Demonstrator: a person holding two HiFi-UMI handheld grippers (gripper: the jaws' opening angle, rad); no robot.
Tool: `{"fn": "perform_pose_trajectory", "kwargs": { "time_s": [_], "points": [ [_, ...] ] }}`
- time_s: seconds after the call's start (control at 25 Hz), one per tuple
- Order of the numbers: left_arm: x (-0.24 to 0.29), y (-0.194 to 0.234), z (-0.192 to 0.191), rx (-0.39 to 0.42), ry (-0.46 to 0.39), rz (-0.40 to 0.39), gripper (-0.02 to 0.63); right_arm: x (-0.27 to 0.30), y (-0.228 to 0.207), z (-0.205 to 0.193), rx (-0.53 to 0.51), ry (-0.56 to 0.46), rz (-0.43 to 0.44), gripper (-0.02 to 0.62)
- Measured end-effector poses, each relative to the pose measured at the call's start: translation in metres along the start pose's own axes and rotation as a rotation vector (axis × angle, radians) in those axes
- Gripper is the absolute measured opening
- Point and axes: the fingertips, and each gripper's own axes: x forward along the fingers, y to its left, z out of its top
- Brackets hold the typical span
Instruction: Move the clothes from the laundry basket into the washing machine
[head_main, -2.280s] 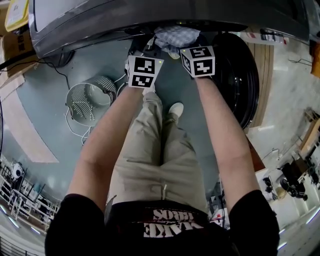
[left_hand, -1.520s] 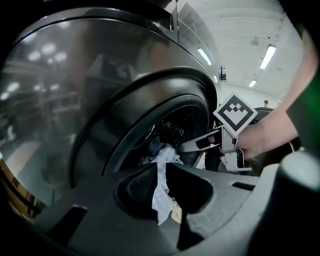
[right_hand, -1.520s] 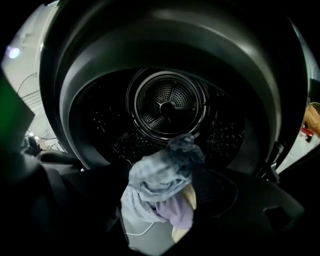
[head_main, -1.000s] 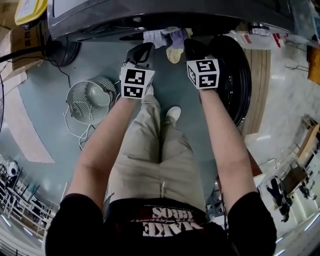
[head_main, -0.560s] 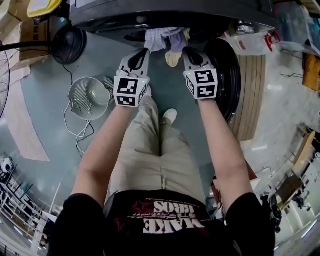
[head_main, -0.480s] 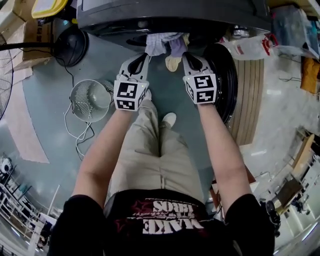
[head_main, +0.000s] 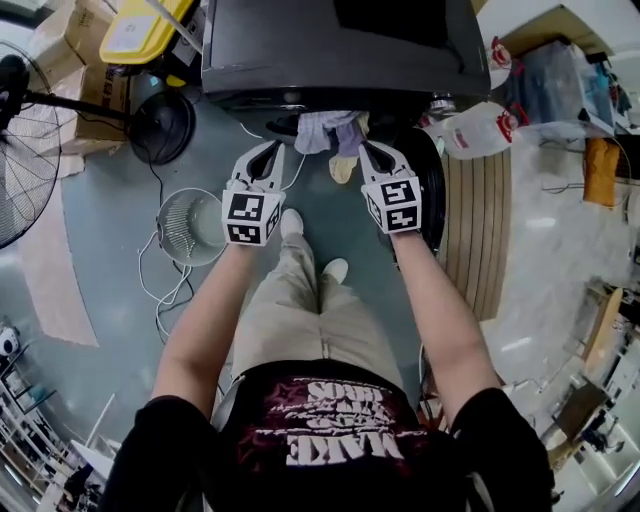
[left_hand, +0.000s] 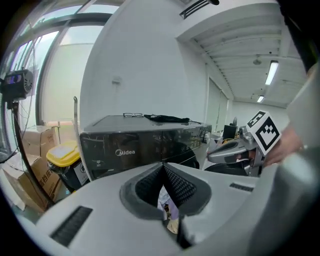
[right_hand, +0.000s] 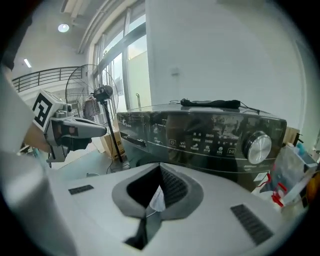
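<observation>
Your left gripper (head_main: 272, 150) and right gripper (head_main: 368, 148) are held side by side; on each, the ribbed black pads are pressed together with nothing clamped. The round white slatted laundry basket (head_main: 172, 228) stands on the smooth grey-green floor (head_main: 120, 230), just left of your left gripper. Beyond the tips and between them, a soft crumpled bundle of clothes (head_main: 325, 130) in lilac, white and pale yellow hangs over the front edge of the boxy, glossy dark washing machine (head_main: 340, 45), whose round black door (head_main: 432, 185) is swung out to the right.
</observation>
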Motion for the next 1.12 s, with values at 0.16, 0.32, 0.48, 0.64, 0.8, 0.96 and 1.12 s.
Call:
{"fn": "perform_pose_trajectory", "kwargs": {
  "time_s": [0.16,0.32,0.48,0.64,0.8,0.96,1.12],
  "points": [
    [-0.017,-0.003,0.019,0.027,-0.001,-0.001,0.005,-0.016,0.001,0.02,-0.031,-0.007,0.007,0.003],
    [-0.031,0.0,0.039,0.027,-0.024,0.007,0.005,-0.035,-0.002,0.039,-0.051,-0.016,-0.004,0.003],
    [-0.046,0.002,0.057,0.015,-0.03,0.026,0.005,-0.057,0.001,0.058,-0.051,-0.033,-0.005,0.003],
    [-0.063,-0.002,0.077,0.039,-0.043,0.028,0.005,-0.078,0.005,0.072,-0.053,-0.049,-0.013,0.003],
    [-0.081,-0.004,0.097,0.03,-0.079,0.009,0.005,-0.101,0.004,0.09,-0.032,-0.072,-0.039,0.003],
    [-0.101,-0.006,0.121,0.034,-0.115,0.009,0.005,-0.126,0.005,0.112,-0.031,-0.112,-0.062,0.003],
    [-0.121,-0.011,0.15,0.08,-0.165,0.011,0.005,-0.149,0.011,0.137,-0.036,-0.153,-0.065,0.003]
  ]
}}
